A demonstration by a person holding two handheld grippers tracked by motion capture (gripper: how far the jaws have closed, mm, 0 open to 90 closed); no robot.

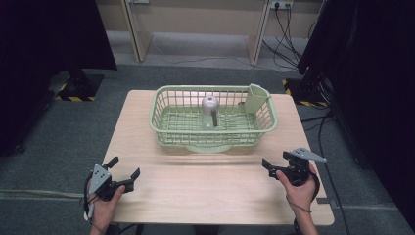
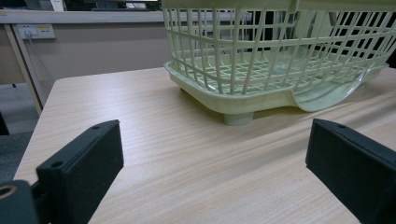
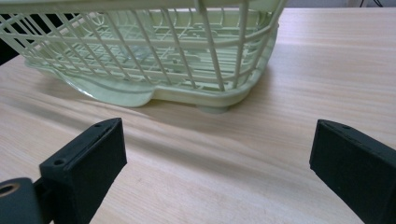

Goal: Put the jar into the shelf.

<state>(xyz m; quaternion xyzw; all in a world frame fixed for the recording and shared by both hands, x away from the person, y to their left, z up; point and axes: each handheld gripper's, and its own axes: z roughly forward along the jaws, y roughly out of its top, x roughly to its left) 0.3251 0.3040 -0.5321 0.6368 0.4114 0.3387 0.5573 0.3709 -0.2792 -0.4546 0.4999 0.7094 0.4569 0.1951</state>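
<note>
High view first: the pale green dish basket sits toward the far middle of the wooden table, with a shiny metal ladle-looking thing lying in the middle of it and a little cutlery cup clipped at its far right corner. I'm holding my left gripper near the front left edge and my right gripper near the front right, both well apart from the basket and both angled in toward it. I'd say that's just so either one has a straight run at the rim or at the metal piece inside.

Left gripper view shows my jaws spread wide with bare tabletop between them, nothing held, and the basket's corner foot standing a way ahead. Same story in the right gripper view: jaws wide apart, empty, basket wall up ahead.

The basket stands on short feet over a drip tray, so the mesh wall is what I meet first, and I reckon I'll have to go over the rim from above.
</note>
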